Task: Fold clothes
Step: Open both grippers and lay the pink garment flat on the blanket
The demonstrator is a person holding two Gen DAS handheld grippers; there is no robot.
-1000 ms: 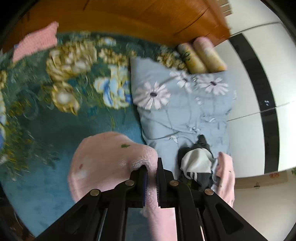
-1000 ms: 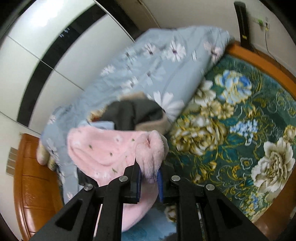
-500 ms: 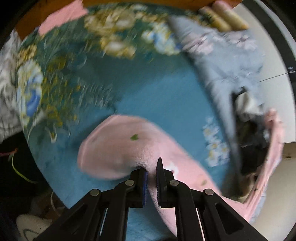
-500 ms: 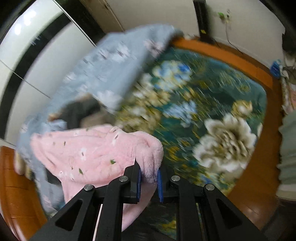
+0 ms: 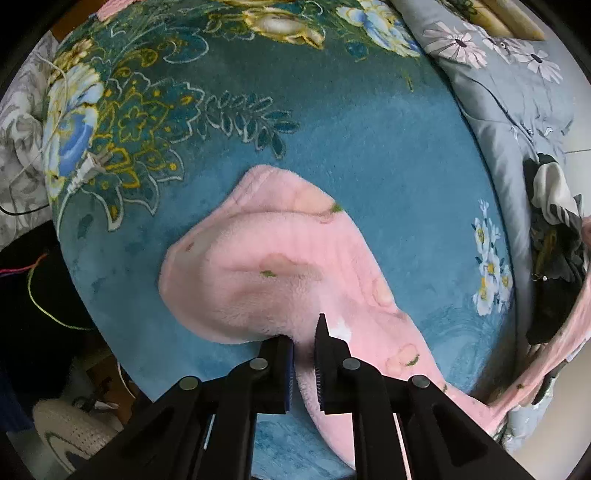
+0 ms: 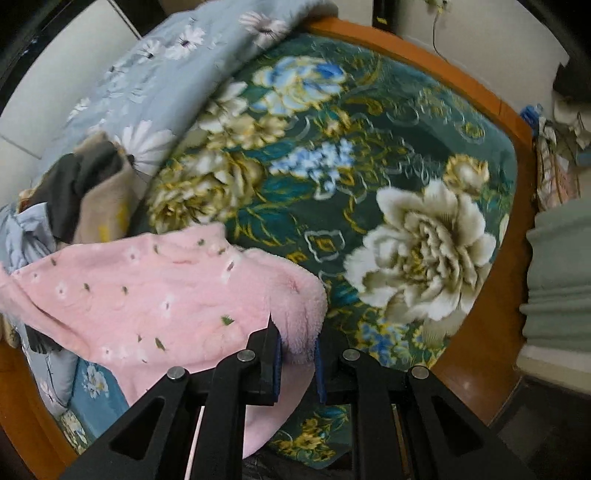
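No legible writing, brand, number or sign appears in either wrist view. The floral bedspread (image 6: 369, 177), the grey daisy-print quilt (image 5: 517, 96) and the pink fleece garment (image 5: 280, 266) carry patterns only, no lettering. A small yellowish mark on the dark upright object (image 6: 382, 14) at the wall in the right wrist view may be a label, but it is too small and blurred to read.
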